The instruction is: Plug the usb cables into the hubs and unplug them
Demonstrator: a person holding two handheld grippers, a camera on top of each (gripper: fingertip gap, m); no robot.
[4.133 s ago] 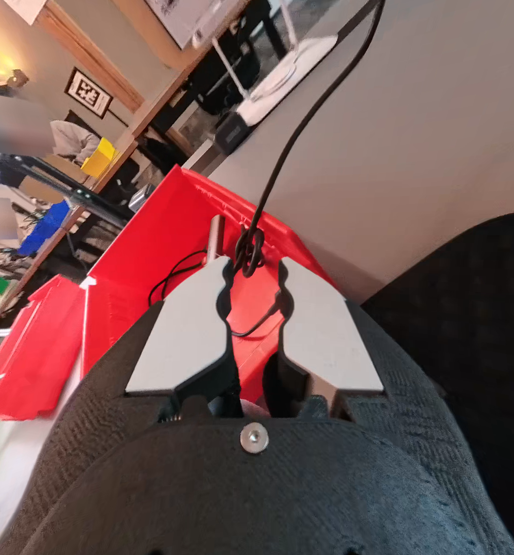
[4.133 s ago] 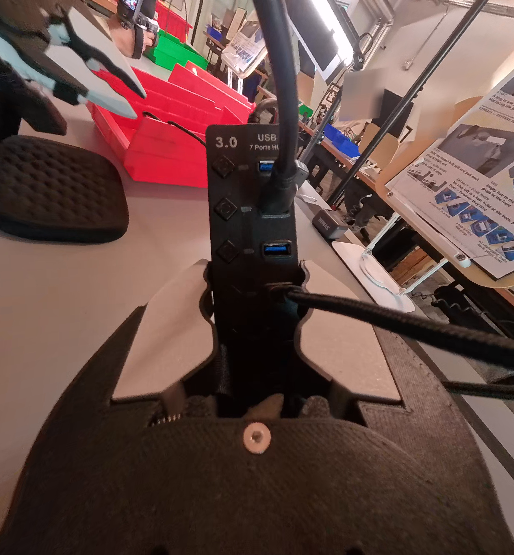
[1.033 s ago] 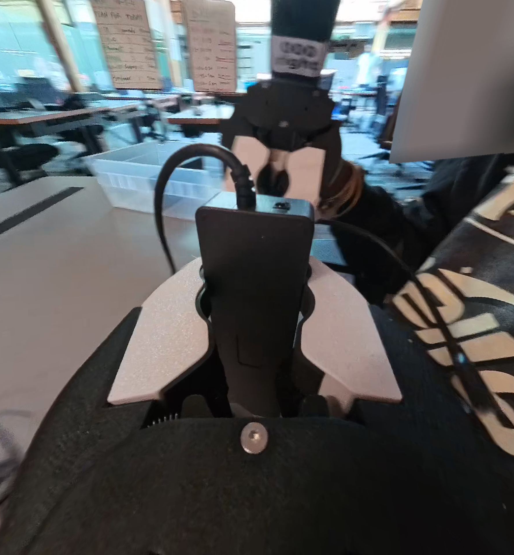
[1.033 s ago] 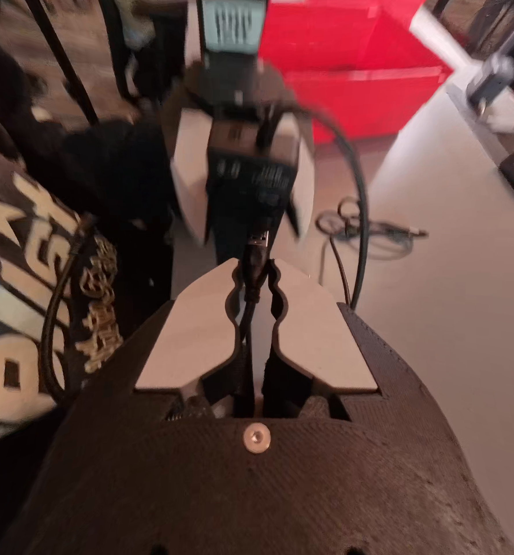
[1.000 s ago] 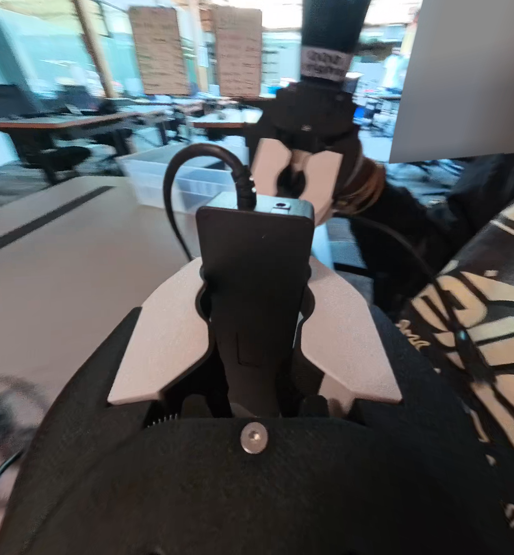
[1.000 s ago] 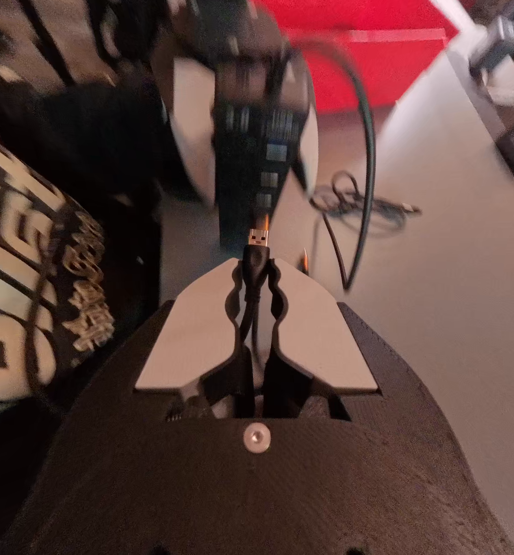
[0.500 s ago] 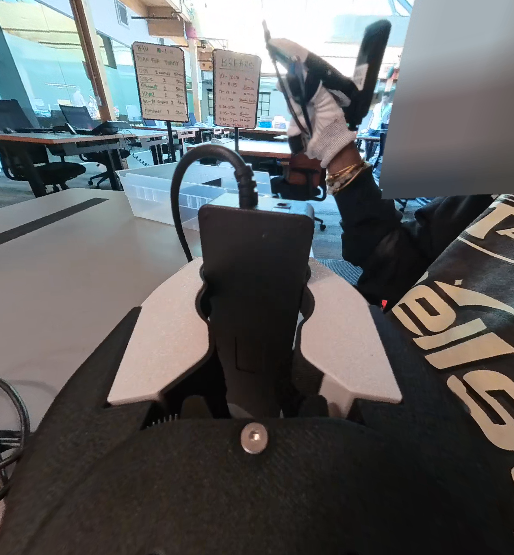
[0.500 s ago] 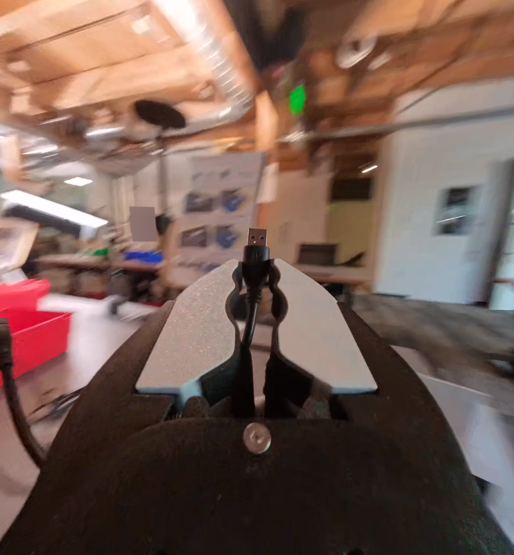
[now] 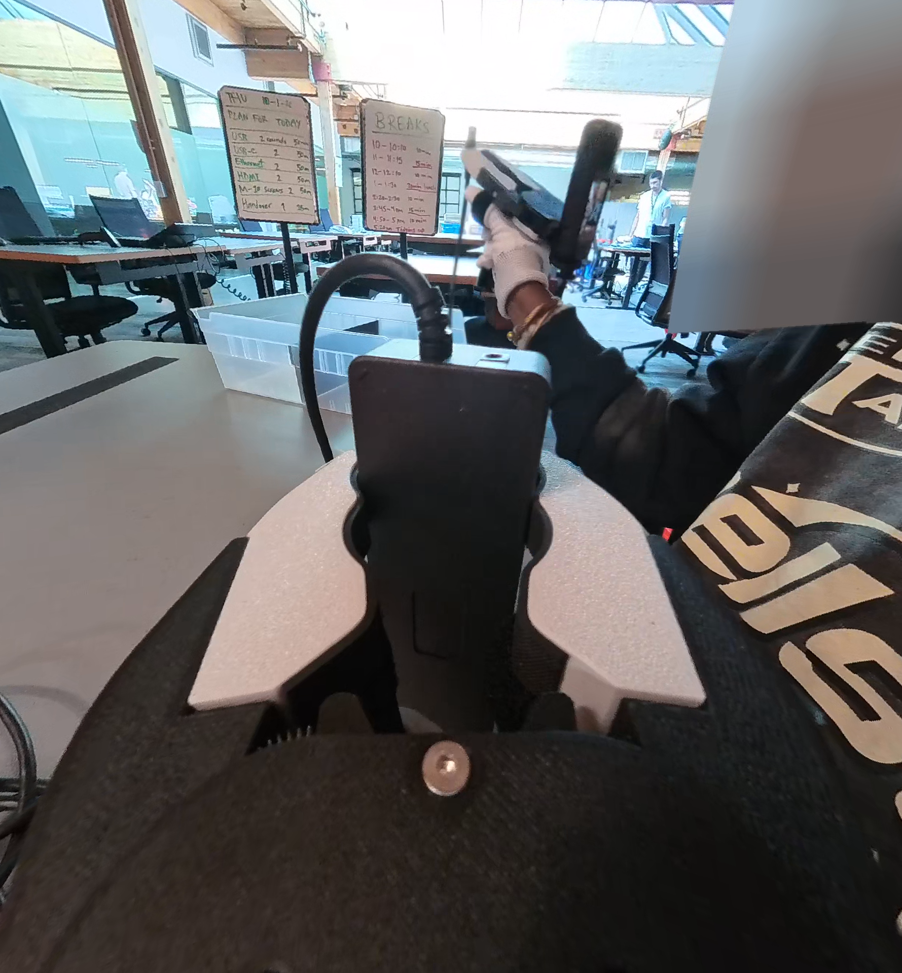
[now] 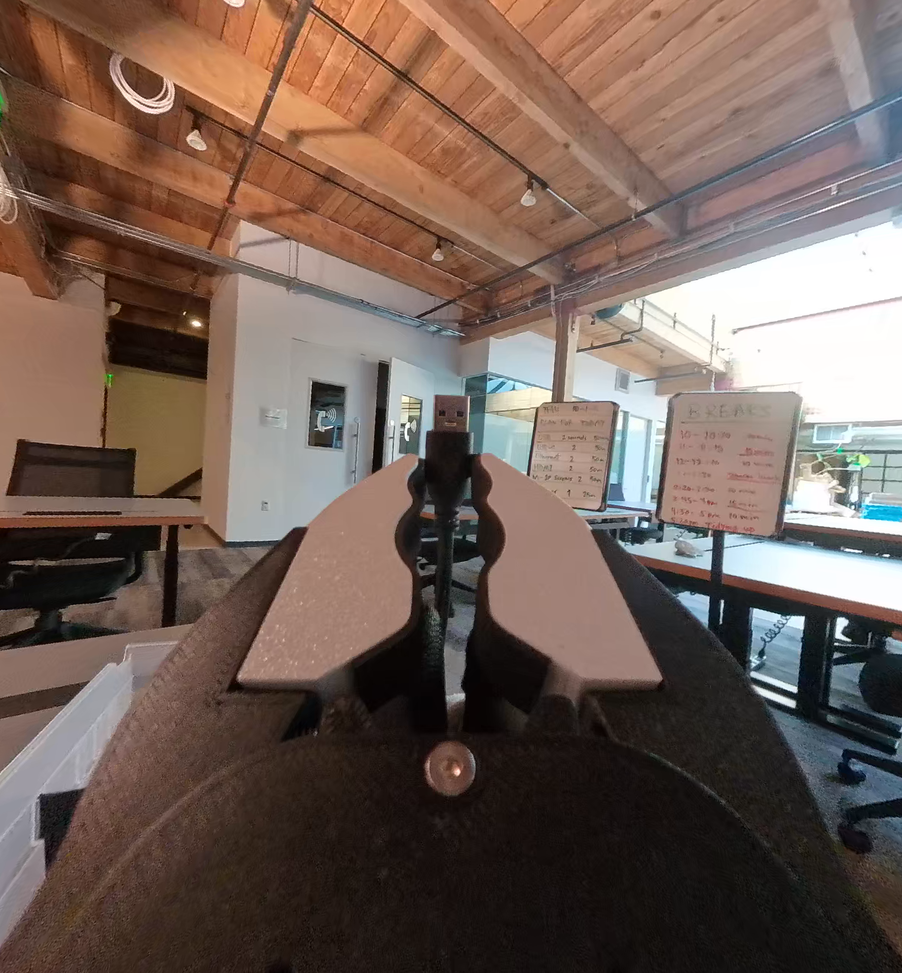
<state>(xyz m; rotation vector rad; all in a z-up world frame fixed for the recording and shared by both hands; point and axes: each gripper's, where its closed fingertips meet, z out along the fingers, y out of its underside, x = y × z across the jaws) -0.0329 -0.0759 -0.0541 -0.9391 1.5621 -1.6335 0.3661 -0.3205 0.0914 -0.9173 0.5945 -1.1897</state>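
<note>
While the left gripper [image 9: 446, 505] stays clamped tight on one black hub [image 9: 446, 474], back face to the camera and its single thick lead [image 9: 333, 326] looping off the top end, the right gripper [image 10: 446, 474] is raised high, pinching one USB plug [image 10: 449, 437], metal tip up and free of any port. Two handwritten whiteboards [image 10: 728, 463] stand behind; one clear bin [image 9: 280, 337] sits on the table [image 9: 95, 500].

Left wrist view looks level across the grey table [image 9: 95, 500]; right wrist view tilts up; both share two far handwritten whiteboards [image 9: 269, 155] [image 10: 728, 463].
</note>
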